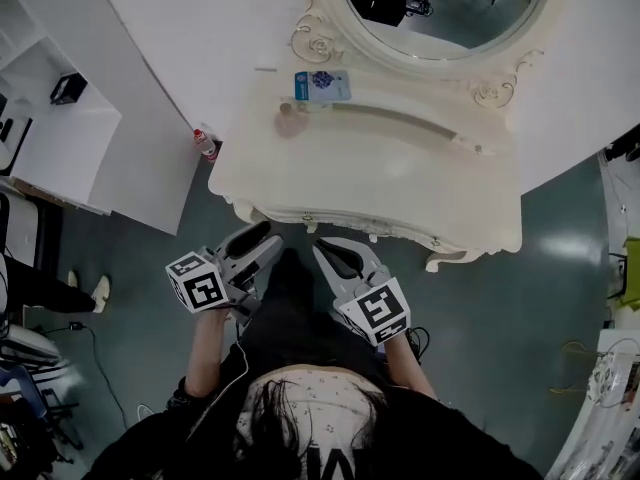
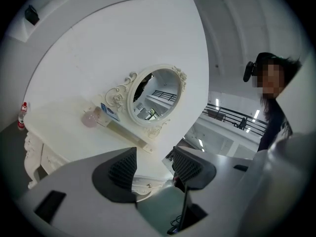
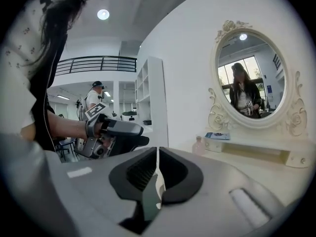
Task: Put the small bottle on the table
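Toward the back of the table (image 1: 400, 183), beside the blue card (image 1: 322, 85): small bottle (image 1: 291, 121), upright.
It lies straight ahead of both grippers, well apart, neither clearly nearer. Jaws of left gripper (image 1: 272, 240) apart, empty; right gripper (image 1: 325, 246) pinched together on nothing. Placement looks done.

My head camera looks steeply down on the dressing table (image 1: 400, 178) from just off its near edge. The left gripper (image 1: 268, 243) camera sits low and near that edge, tilted, facing far across the top to the mirror (image 2: 155, 95). The right gripper (image 1: 332, 250) camera faces roughly level, with the mirror at its right and the left gripper at its left. All three views share the dressing table and mirror.
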The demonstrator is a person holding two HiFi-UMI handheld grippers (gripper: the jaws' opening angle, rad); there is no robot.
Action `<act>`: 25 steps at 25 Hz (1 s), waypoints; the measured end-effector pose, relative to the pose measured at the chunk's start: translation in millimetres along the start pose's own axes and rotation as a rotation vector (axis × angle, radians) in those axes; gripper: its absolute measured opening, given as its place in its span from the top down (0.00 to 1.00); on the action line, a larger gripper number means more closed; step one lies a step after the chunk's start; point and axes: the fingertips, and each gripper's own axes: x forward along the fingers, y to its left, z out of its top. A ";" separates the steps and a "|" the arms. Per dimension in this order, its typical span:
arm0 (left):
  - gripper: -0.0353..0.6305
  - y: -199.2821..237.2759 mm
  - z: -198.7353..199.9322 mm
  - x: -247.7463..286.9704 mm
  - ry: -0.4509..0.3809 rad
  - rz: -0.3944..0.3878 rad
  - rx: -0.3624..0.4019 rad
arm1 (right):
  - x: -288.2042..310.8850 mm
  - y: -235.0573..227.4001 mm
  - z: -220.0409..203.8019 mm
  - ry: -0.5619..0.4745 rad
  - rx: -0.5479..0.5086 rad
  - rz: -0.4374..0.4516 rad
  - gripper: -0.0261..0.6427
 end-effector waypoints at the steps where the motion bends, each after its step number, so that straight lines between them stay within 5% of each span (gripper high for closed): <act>1: 0.60 -7.5 -7.0 -4.0 -0.001 0.001 -0.001 | -8.2 6.1 -0.9 -0.006 -0.003 0.001 0.92; 14: 0.60 -60.2 -51.4 -38.3 0.022 0.027 0.036 | -57.1 50.7 -2.2 -0.052 0.009 0.008 0.94; 25: 0.60 -69.2 -72.8 -63.4 0.138 0.036 0.158 | -43.3 69.4 2.2 -0.055 0.021 -0.009 0.95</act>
